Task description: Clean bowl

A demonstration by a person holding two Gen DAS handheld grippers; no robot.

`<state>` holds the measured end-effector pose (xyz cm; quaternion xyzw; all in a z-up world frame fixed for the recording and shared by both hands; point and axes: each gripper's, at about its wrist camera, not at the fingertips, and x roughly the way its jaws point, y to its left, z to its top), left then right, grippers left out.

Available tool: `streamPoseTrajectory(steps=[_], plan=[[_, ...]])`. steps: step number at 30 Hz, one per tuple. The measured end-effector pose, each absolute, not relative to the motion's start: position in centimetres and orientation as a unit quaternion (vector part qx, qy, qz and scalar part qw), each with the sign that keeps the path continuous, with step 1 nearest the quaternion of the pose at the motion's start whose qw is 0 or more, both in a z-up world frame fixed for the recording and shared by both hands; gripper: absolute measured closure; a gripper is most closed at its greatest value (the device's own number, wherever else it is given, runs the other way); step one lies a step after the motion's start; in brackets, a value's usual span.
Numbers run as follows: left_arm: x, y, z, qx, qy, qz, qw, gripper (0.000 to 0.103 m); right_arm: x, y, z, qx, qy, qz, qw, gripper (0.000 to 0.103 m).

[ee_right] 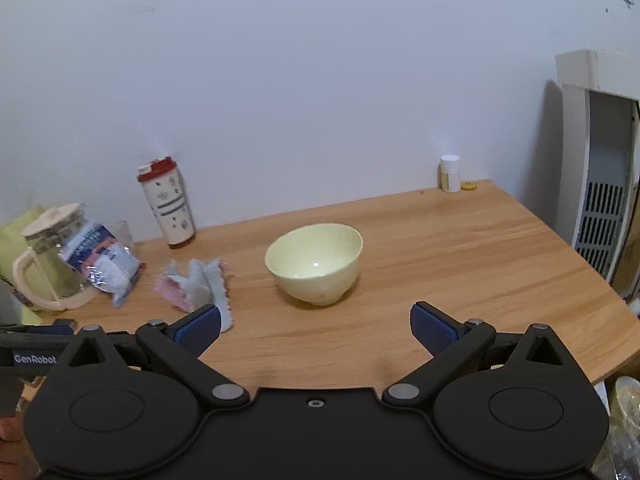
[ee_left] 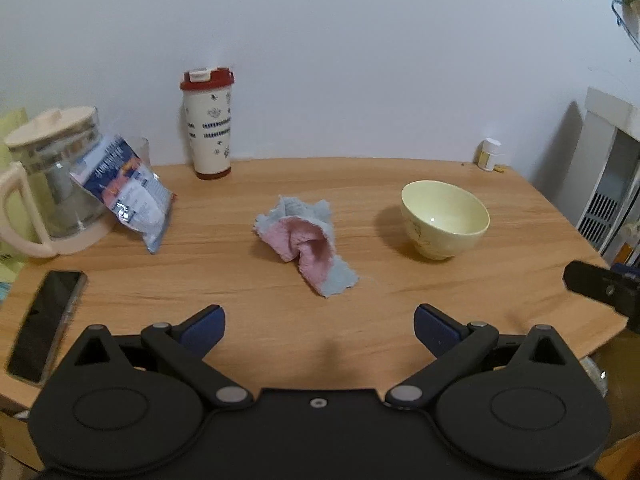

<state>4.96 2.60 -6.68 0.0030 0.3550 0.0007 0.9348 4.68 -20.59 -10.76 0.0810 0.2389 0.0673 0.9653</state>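
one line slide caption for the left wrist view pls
Open left tongs hover over the wooden table, facing a crumpled pink-and-blue cloth and a pale yellow bowl.

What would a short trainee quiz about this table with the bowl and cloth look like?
1. True or false: the bowl stands upright on the table.
2. Which lies nearer the tumbler: A) bowl, B) cloth?
3. Fill in: both the left gripper and the right gripper are ____ and hold nothing.

Key: 1 true; 2 B; 3 open.
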Motion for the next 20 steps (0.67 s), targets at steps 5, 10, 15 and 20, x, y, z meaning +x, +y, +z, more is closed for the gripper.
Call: streamPoseTrajectory(steps=[5, 10, 15, 20], plan=[[4.0, 2.9, -5.7, -0.002, 0.361, 0.011, 0.933, 0.000, 3.6, -19.1, -9.4, 0.028, 0.268, 0.069, 0.960, 0.000], [3.6, 3.1, -5.0, 0.000, 0.345, 0.009, 0.939, 0.000, 3.0, -18.5, -9.0, 0.006, 0.286, 0.086, 0.954, 0.000], [3.5, 3.2, -4.7, -0.003, 0.340, 0.009, 0.940, 0.000, 2.5, -18.5, -8.8, 0.005, 0.282, 0.090, 0.955, 0.000], [3.1, 3.1, -4.7, -0.010, 0.338, 0.013, 0.941, 0.000, 2.1, -18.6, -8.5, 0.007, 0.276, 0.090, 0.957, 0.000]])
